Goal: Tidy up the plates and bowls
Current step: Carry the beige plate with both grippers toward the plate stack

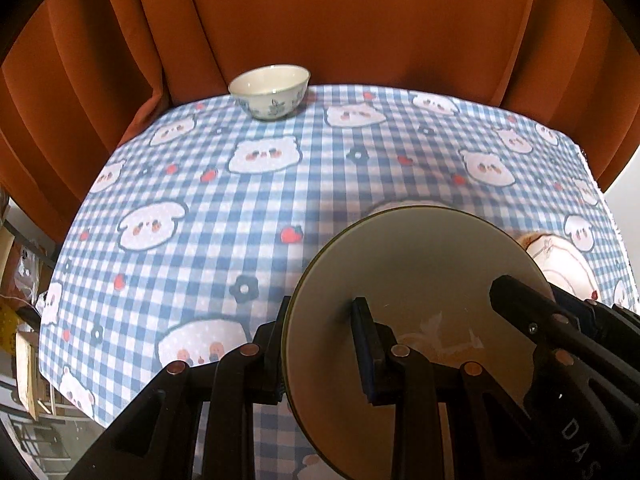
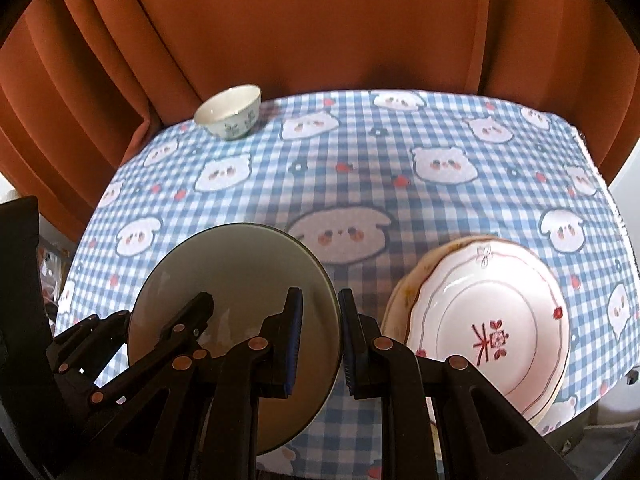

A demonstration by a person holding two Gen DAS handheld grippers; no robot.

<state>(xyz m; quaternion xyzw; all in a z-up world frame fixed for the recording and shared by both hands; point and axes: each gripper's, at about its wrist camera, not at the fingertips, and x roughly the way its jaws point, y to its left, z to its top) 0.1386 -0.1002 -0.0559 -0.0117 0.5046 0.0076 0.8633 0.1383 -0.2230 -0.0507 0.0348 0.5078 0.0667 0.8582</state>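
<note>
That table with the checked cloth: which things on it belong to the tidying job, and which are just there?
Part of the job:
plain grey round plate, gripped by both the left gripper and the right gripper
pink-rimmed white plate, top of a stack
small white bowl with blue flowers

Just there:
blue checked tablecloth
orange curtain

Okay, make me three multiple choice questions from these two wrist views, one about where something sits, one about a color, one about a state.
1. Where is the small bowl?
A. At the table's far edge by the curtain
B. On the stacked plates
C. Between a tool's fingers

2. What color is the curtain?
A. Blue
B. Rust orange
C. White

3. What state is the plain grey plate in?
A. Lying flat on the tablecloth
B. Held on edge by both tools
C. Stacked under the bowl

Answers: 1 A, it stands alone near the curtain. 2 B, orange folds fill the background. 3 B, the left tool and right tool each straddle its rim.
</note>
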